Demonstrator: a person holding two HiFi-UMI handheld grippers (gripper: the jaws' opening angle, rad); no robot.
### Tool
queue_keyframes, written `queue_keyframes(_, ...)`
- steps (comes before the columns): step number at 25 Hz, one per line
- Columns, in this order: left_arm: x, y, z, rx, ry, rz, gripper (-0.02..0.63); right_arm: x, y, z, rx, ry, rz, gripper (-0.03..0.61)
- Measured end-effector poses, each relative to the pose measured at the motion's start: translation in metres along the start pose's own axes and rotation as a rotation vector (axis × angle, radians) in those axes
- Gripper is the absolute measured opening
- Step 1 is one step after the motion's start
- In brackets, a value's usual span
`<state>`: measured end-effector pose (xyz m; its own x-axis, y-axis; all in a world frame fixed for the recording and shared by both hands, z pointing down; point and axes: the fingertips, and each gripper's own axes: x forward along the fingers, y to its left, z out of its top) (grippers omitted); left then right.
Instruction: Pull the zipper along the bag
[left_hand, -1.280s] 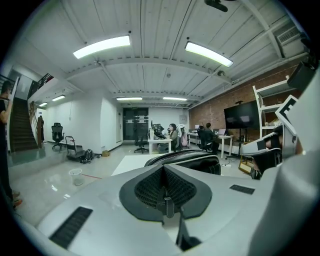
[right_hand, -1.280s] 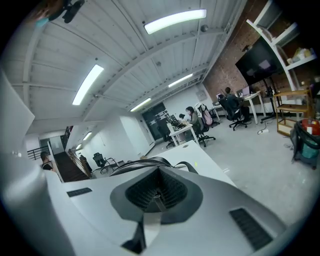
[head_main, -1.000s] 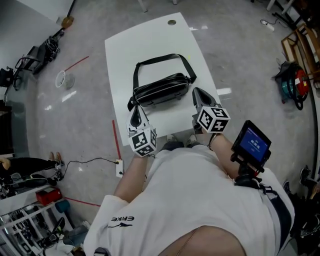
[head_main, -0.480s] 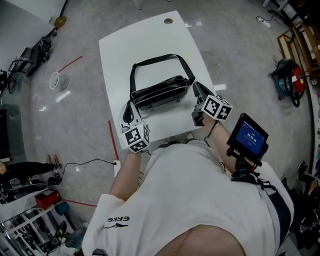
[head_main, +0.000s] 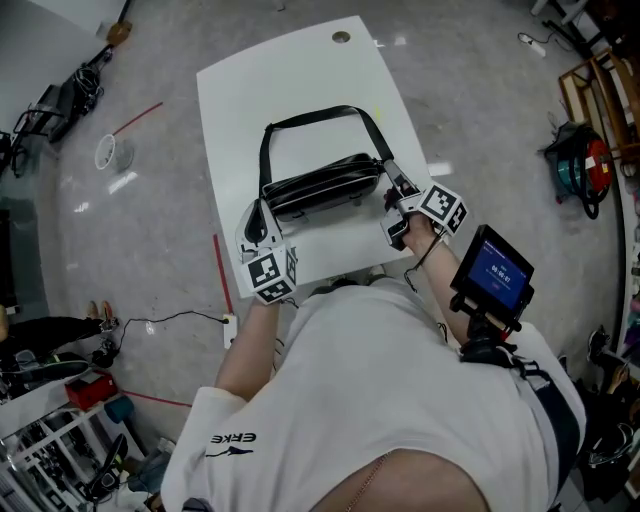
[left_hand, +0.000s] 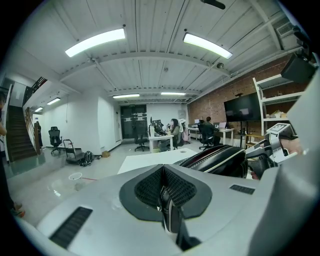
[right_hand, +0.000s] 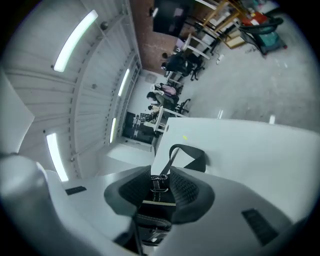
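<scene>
Seemingly early: left tool (head_main: 260, 213) is clenching a thin black tab (left_hand: 169, 216) at the glossy black bag's (head_main: 320, 187) left end; right tool (head_main: 395, 183) is gripping its strap buckle (right_hand: 159, 181); pulling is pending.

Plenty of open table (head_main: 300, 70) in the upper part of the head view, past the strap (head_main: 312, 113) loop, plus a bare patch inside the loop. The bag (head_main: 320, 187) lies right across the middle, so no straight pass there. Both ends are taken: left gripper (head_main: 258, 218) pinched on the bag's left tip, right gripper (head_main: 394, 184) pinched on the strap at the right end. A narrow bare strip runs below the bag, between the two.
</scene>
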<state>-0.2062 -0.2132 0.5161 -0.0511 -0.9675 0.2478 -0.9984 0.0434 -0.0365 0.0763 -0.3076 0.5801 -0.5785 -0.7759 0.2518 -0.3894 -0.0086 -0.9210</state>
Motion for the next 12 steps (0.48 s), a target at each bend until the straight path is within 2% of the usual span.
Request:
queue_keyframes(4,-0.001,-0.004,-0.006,0.008,0.005,-0.006,0.005,0.001,-0.010,-0.006,0.172,0.007,0.034,0.100)
queue_keyframes(12,-0.010,0.001,-0.006,0.014,0.020,0.003,0.004,0.001,-0.013,-0.017,0.389,0.015,0.056,0.099)
